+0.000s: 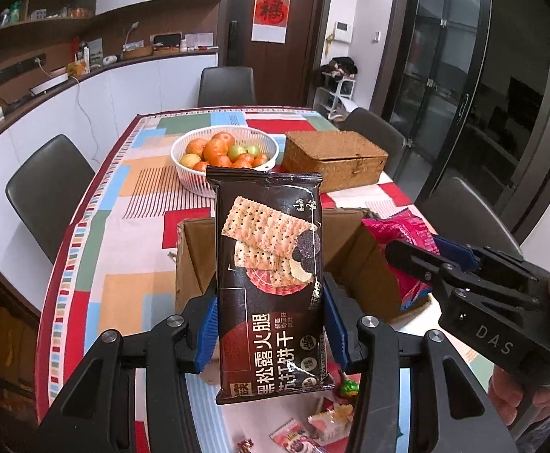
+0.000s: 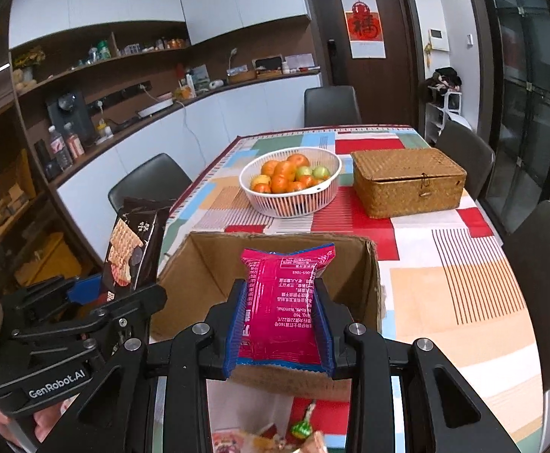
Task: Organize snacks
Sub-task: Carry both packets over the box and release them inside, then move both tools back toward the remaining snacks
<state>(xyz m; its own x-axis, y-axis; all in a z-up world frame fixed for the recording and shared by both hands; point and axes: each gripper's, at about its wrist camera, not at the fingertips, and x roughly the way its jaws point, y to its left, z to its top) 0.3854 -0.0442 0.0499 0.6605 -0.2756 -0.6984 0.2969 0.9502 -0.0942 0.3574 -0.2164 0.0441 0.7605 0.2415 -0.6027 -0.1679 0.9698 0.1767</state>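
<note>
Both hands carry a snack toward the open cardboard box that sits on the patterned tablecloth at the near end of the table. The left gripper has its blue pads clamped on the lower sides of a dark cracker packet, which stands upright above the box's near wall at 12 o'clock from that camera. The right gripper is clamped on a pink snack pouch, whose top flares over the box mouth, also at 12 o'clock. Seen from the right wrist, the cracker packet is at 9 o'clock, outside the box's left wall. To do this well, I would bring each packet fully past the rim before letting go, lower it inside, and stagger the two releases so the grippers do not crowd each other. Loose candies lie at 6 o'clock, not yet sorted.
</note>
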